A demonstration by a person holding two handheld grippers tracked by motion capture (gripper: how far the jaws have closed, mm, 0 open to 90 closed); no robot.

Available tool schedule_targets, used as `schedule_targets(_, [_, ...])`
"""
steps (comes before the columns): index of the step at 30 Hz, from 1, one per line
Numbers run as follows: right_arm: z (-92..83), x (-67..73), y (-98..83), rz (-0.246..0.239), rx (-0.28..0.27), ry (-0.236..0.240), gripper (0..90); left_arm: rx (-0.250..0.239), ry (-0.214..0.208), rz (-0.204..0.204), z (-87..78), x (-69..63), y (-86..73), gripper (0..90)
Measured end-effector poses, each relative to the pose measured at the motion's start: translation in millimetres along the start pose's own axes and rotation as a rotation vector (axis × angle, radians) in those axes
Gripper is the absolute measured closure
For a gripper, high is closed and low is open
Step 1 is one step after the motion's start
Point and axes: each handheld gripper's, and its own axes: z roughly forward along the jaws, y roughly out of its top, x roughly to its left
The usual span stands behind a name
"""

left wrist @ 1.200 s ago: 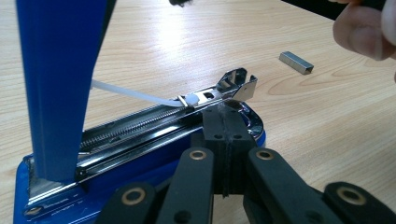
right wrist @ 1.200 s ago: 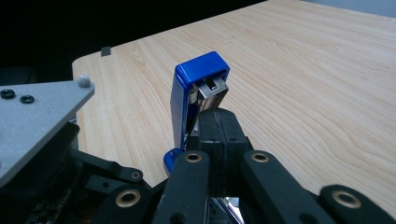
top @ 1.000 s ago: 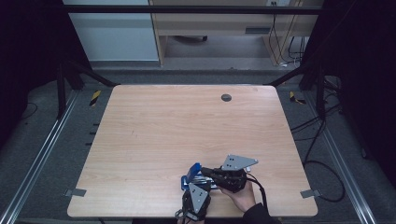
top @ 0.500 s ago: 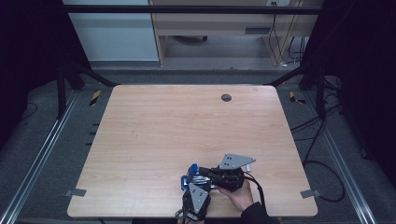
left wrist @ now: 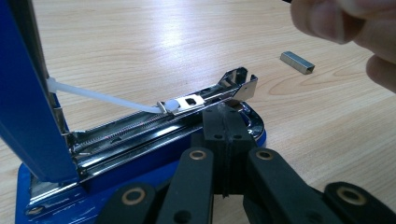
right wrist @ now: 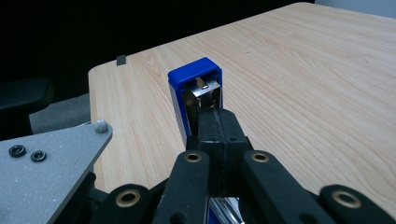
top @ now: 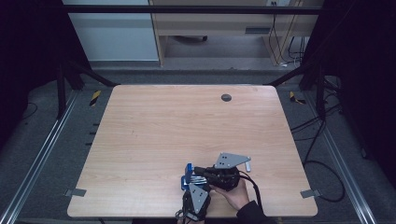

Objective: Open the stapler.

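The blue stapler (top: 188, 173) lies near the tabletop's (top: 154, 135) front edge, right of its middle, opened: base flat, long axis running toward the far edge, lid raised steeply upright. Left gripper (left wrist: 224, 128) fingers are clenched beside the metal magazine (left wrist: 154, 123); right gripper (right wrist: 219, 126) fingers are clenched against the lid. A staple strip (left wrist: 297, 62) lies nearby.

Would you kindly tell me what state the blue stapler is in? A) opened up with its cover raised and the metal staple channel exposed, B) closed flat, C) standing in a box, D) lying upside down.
A: in the left gripper view the blue stapler has its cover raised and the chrome staple channel lies bare, with a loose staple strip on the table.
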Motion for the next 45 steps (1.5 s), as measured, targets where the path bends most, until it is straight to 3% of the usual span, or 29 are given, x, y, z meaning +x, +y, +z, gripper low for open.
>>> schedule_targets(45, [25.8, 0.8, 9.4, -0.016, 0.035, 0.067, 90.0, -0.004, 0.009, -0.002, -0.4, 0.2, -0.3, 89.9])
